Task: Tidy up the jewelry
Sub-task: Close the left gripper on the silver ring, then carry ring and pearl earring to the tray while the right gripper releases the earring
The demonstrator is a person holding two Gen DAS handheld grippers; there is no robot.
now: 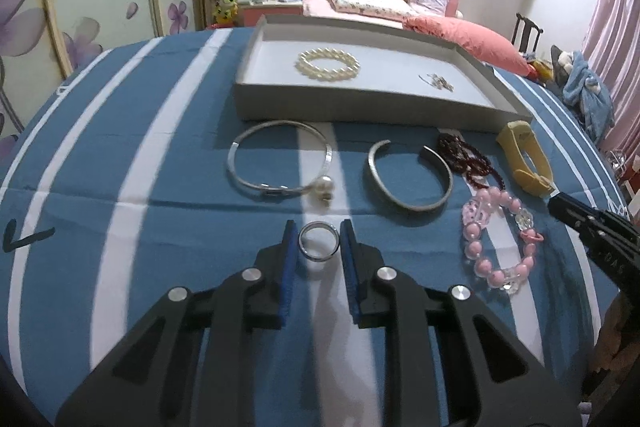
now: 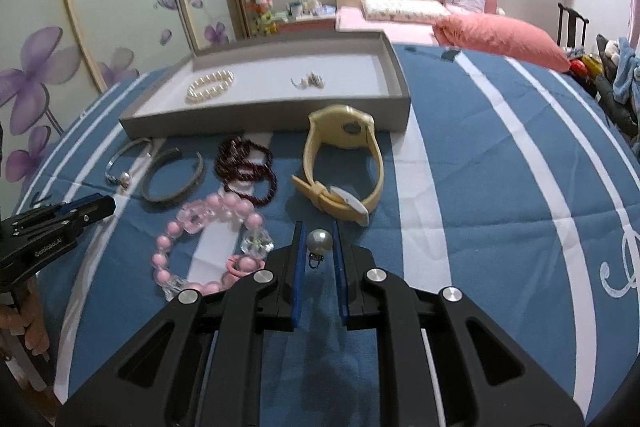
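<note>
My left gripper (image 1: 319, 233) has its blue pads on both sides of a silver ring (image 1: 319, 241) on the blue striped cloth; the pads touch or nearly touch it. My right gripper (image 2: 316, 233) closely flanks a pearl earring (image 2: 319, 242). A grey tray (image 1: 360, 105) holds a pearl bracelet (image 1: 328, 65) and small silver earrings (image 1: 438, 81). In front of it lie a silver bangle with a pearl (image 1: 280, 163), an open silver cuff (image 1: 408, 175), dark red beads (image 1: 468, 159), a pink bead bracelet (image 1: 500, 239) and a yellow watch (image 1: 528, 157).
The right gripper's tip (image 1: 592, 227) shows at the right edge of the left wrist view. The left gripper (image 2: 56, 223) shows at the left of the right wrist view. A bed with pink pillows (image 1: 460, 35) stands behind the table.
</note>
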